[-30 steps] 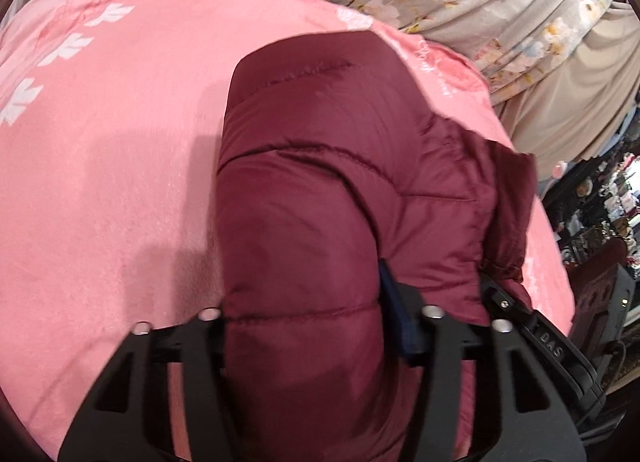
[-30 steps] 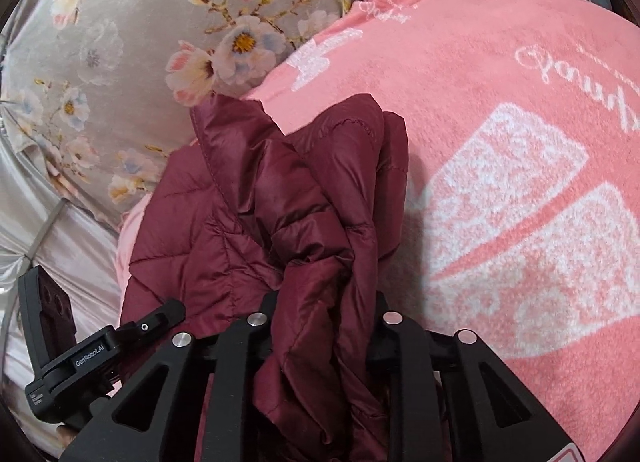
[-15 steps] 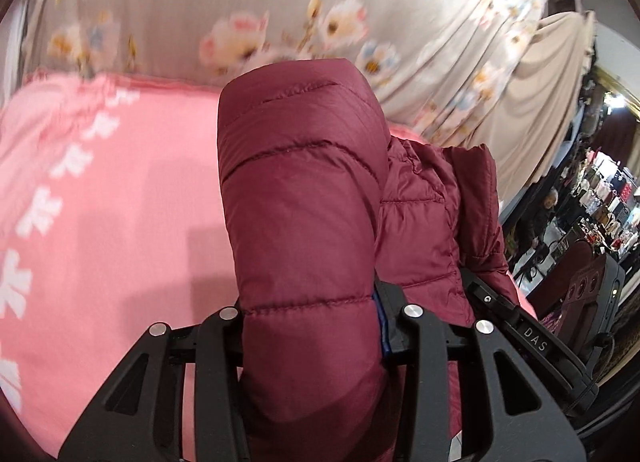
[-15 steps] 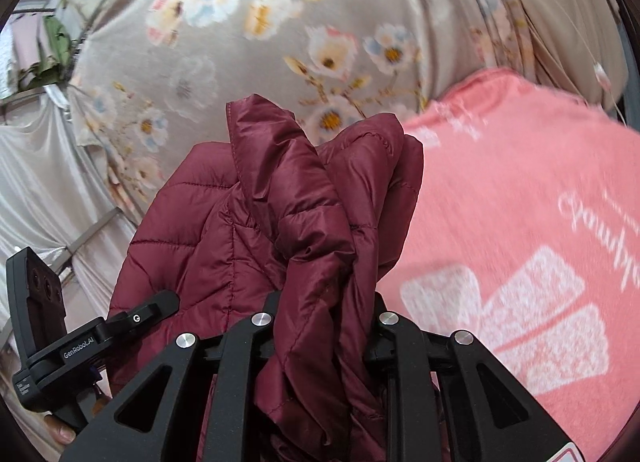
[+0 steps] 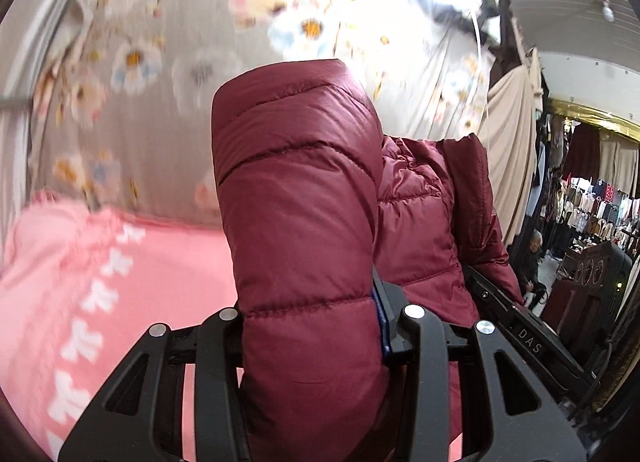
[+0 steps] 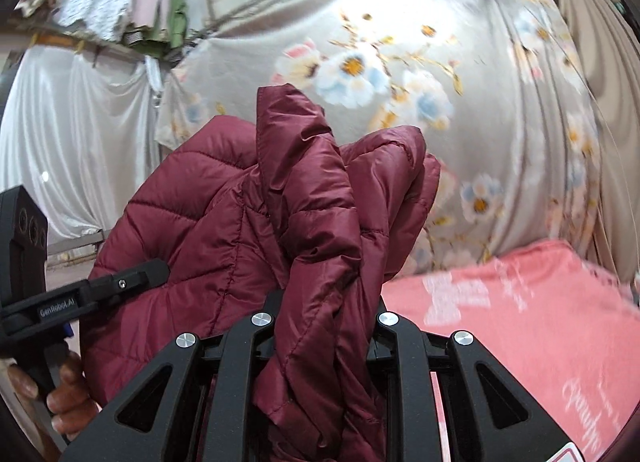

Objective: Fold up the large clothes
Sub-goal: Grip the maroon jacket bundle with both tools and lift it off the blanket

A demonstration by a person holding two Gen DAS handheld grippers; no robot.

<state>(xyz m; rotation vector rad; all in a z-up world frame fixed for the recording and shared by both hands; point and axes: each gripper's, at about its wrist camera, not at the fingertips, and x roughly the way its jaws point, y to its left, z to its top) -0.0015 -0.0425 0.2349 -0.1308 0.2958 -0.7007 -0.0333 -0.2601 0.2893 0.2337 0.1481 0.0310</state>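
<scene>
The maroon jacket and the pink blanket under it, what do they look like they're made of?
Maroon jacket: likely nylon or polyester shell, slight sheen, stitched into puffy padded channels.
Pink blanket: probably plush fleece or terry, matte and fuzzy, with white woven or printed pattern; blur leaves it open.

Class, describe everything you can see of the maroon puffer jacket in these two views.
The maroon puffer jacket is shiny quilted fabric, padded, stitched into puffy panels. It is bunched and held up above the pink blanket. The left claw clamps a thick smooth fold; the right claw clamps a crumpled, twisted bunch. More of it bulges between the two claws.
</scene>
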